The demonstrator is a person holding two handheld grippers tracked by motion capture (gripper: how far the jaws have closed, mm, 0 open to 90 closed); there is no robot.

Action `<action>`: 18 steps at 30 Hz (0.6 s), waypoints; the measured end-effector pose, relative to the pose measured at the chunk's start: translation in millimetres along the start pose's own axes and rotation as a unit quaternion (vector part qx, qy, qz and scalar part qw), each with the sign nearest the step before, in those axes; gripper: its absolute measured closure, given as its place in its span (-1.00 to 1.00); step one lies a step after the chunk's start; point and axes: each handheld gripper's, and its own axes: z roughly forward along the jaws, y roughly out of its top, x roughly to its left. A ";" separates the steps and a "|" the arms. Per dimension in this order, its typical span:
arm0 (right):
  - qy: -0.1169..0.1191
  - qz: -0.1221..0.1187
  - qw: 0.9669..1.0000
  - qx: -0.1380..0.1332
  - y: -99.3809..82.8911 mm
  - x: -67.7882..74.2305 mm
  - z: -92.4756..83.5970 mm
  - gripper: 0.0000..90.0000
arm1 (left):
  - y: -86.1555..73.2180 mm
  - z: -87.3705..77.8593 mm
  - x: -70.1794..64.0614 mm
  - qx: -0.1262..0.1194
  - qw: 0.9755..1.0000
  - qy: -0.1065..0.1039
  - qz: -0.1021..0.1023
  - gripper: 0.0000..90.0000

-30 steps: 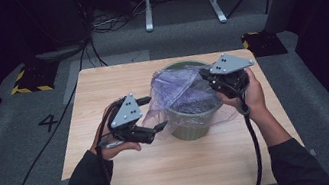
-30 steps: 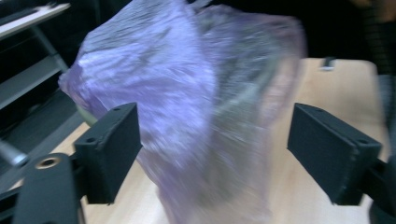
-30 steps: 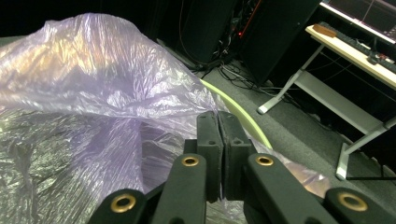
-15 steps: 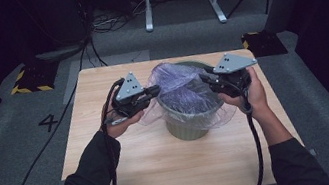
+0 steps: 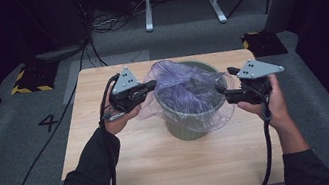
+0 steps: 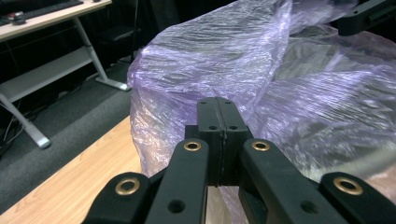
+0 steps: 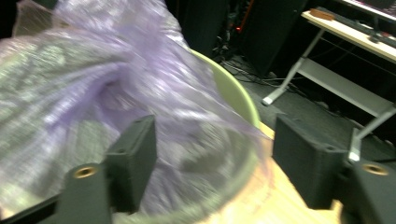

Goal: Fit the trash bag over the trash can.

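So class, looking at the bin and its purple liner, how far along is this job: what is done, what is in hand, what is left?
Done: the purple liner already sits in the green bin, its film draped over the near rim. In hand: the left gripper is shut on the liner's left edge, while the right gripper has just been opening, its jaws apart beside the rim. Left: the top is bunched up and likely needs spreading around the rim.

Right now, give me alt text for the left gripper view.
The left tongs are shut, jaws together, on a fold of the purple plastic bag, which billows up ahead. The wooden table runs lower left, with grey carpet beyond.
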 end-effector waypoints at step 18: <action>-0.021 0.060 0.998 0.027 -18.9 -38.7 38.9 1.00 | -7.6 24.8 36.4 0.025 0.999 0.018 -0.023 0.98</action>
